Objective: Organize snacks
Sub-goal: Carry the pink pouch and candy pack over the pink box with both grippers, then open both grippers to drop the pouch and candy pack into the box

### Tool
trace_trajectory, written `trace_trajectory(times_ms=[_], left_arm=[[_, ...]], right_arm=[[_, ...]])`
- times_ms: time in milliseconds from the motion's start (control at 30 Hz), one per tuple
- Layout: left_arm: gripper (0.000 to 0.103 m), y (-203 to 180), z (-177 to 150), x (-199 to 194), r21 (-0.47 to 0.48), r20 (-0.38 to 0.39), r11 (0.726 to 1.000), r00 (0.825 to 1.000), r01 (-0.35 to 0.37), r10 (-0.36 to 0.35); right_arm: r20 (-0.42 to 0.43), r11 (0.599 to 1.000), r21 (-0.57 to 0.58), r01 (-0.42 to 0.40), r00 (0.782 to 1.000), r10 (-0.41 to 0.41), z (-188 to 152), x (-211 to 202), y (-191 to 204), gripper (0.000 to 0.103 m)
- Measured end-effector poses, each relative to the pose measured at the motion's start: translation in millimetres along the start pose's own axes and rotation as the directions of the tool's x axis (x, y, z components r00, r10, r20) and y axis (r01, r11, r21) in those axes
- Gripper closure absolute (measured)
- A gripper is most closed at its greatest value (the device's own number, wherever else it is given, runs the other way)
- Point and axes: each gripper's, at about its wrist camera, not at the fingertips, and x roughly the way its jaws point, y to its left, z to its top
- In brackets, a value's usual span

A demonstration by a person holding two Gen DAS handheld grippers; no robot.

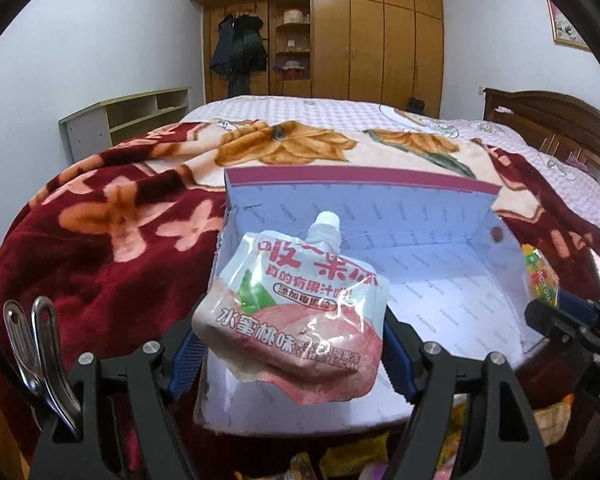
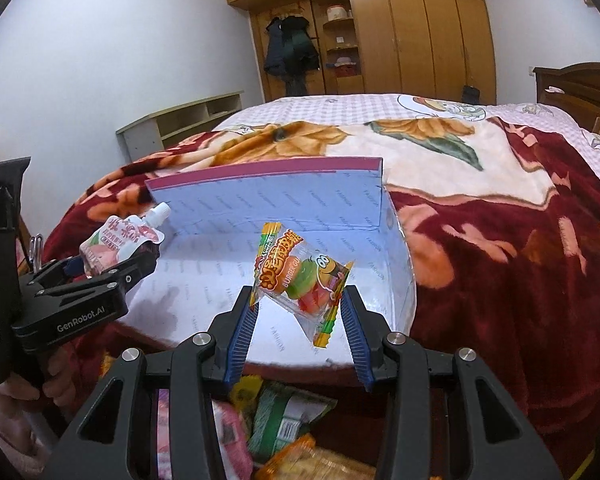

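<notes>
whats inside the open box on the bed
Nothing visible lies in the box: only its bare printed lining. The jelly pouch and gummy packet, each held over it, cover part of the floor.

Glossy plastic pouch [image 1: 296,320], shiny candy wrapper [image 2: 300,280], matt cardboard box [image 1: 420,240] (printed paper lining), plush blanket [image 1: 112,240].

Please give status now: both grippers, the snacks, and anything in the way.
Left gripper jaws shut on peach jelly pouch. Right gripper jaws shut on burger gummy packet. Both over open box on blanket. Box floor bare, nothing blocking.
</notes>
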Motion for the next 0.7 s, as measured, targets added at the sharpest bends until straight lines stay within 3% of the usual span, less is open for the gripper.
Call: trace_trajectory(times_ms=[367,700], left_arm=[[0.024,-1.5,-0.1,26.7,0.029,-0.042,0.999,0.999,-0.023,0.024],[0.022,-10.7,-0.8,31.4,0.058,-0.046,0.998,0.999,-0.018,0.020]], right_arm=[[-0.060,1.000,0.004,0.013,0.998,-0.013,2.5,37.3,-5.5,0.059],[-0.071,0.999,-0.011,0.031,0.997,-0.032,1.1,43.0,-3.3,0.059]])
